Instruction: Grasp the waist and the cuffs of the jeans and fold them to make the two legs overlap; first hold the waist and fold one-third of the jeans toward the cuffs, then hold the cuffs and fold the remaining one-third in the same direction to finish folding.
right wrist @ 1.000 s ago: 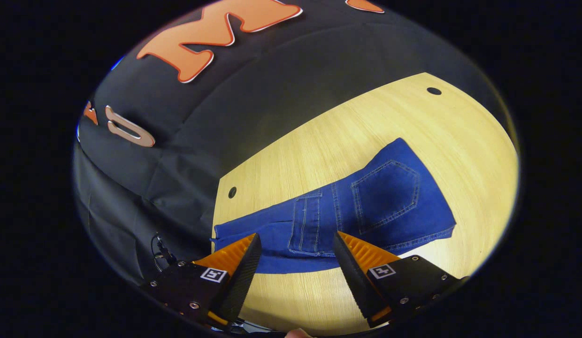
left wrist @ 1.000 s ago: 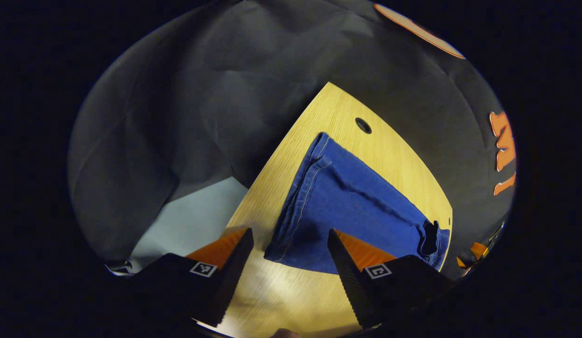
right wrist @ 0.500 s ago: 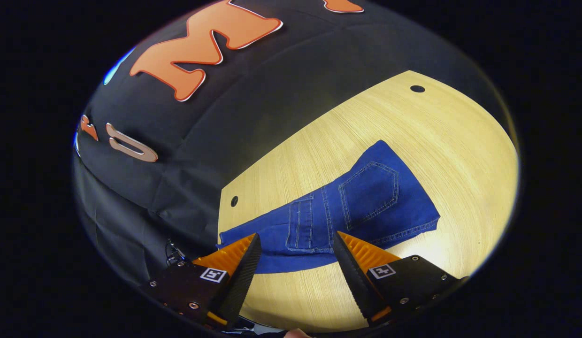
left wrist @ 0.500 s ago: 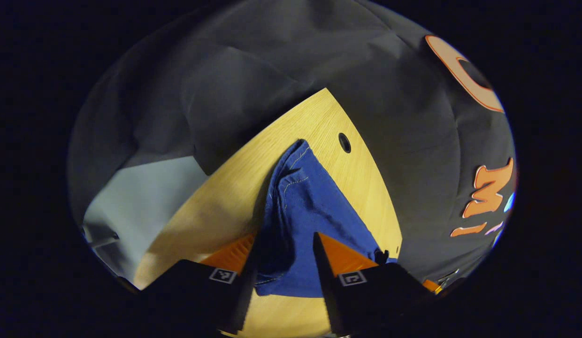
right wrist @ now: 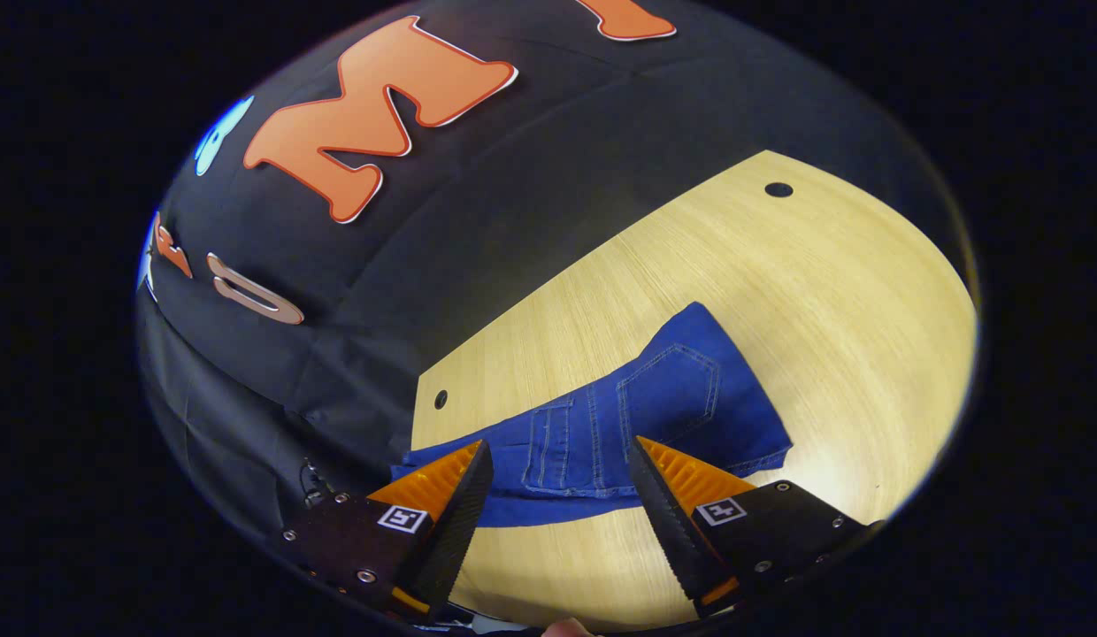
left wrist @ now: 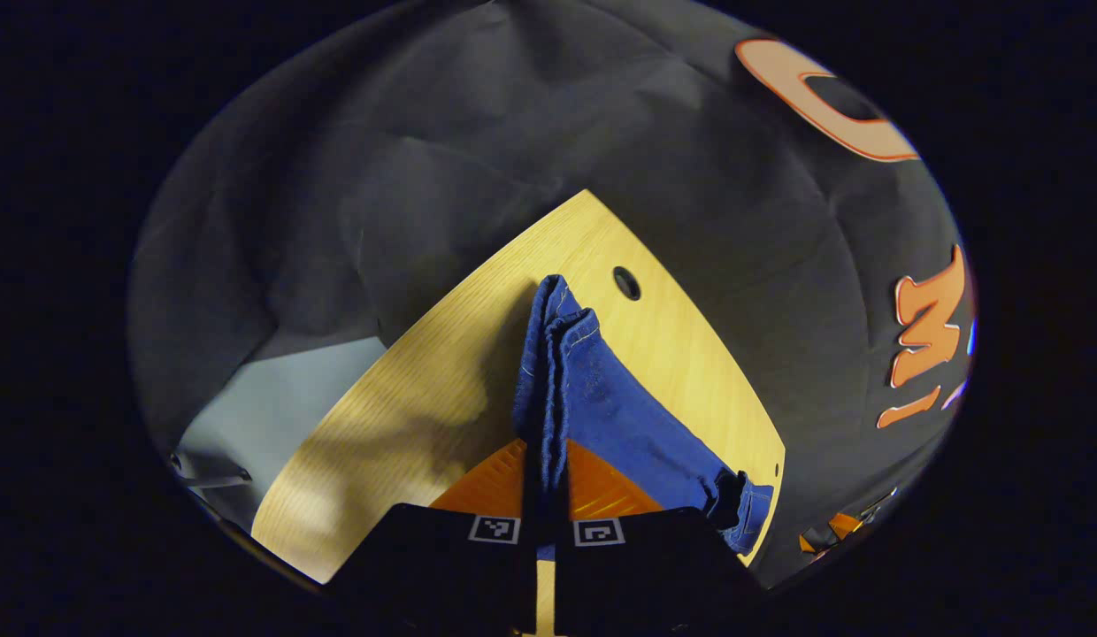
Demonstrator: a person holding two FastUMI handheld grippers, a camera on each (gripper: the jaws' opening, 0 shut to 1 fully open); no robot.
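Note:
Blue jeans lie on the light wooden table. In the left gripper view my left gripper is shut on the near edge of the denim, and the cloth stands up from it in a narrow doubled ridge that runs to a stitched hem at the far end. In the right gripper view the jeans lie flat with a back pocket facing up. My right gripper hovers open just above their near edge, with nothing between its fingers.
The table has small round holes near its edges. Black cloth wall runs close behind the table. Pale floor shows past the table's left edge. Bare wood spreads to the right of the jeans.
My left gripper moved onto the jeans' edge and shut on it, bunching the flat cloth into a raised ridge. The right gripper stayed open and drifted slightly.

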